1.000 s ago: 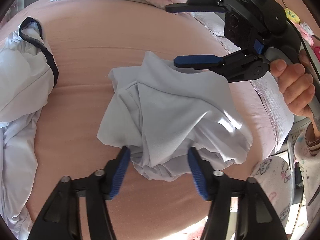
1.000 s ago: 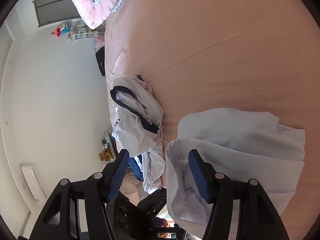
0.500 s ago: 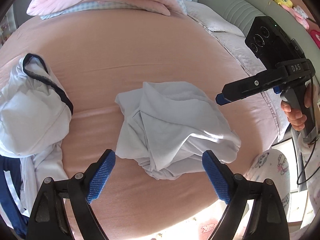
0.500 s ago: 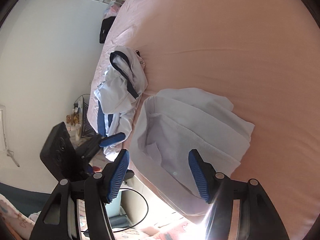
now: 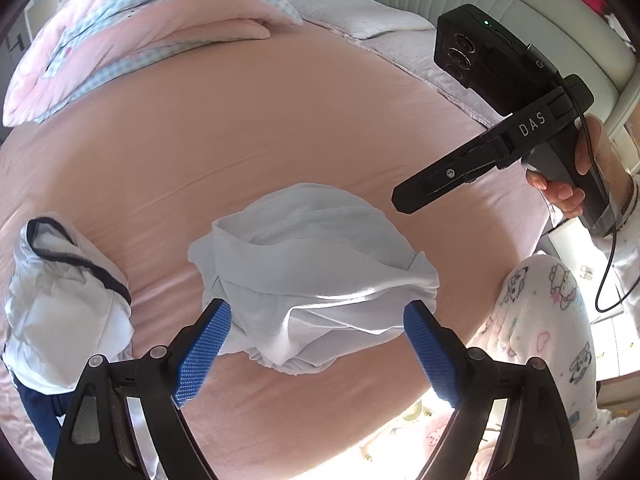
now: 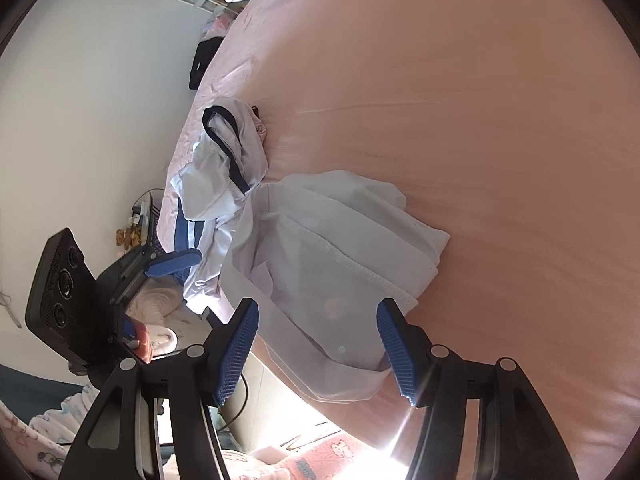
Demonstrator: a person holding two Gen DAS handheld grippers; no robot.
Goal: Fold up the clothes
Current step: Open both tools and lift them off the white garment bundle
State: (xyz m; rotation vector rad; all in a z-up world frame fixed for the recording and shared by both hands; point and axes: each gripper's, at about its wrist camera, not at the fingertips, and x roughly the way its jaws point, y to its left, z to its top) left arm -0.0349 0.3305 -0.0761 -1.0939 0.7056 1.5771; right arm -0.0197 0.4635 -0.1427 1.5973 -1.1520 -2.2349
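Both hand-held grippers hang spread and empty above a bed with a pink sheet: the left hand-held gripper and the right hand-held gripper, each with its blue pads apart and clear of the cloth. A pale shirt lies crumpled near the bed's near edge. Beside it, toward the bed's left edge, lies a white top with dark trim. A pink quilt is heaped at the far edge. White wall flanks the bed.
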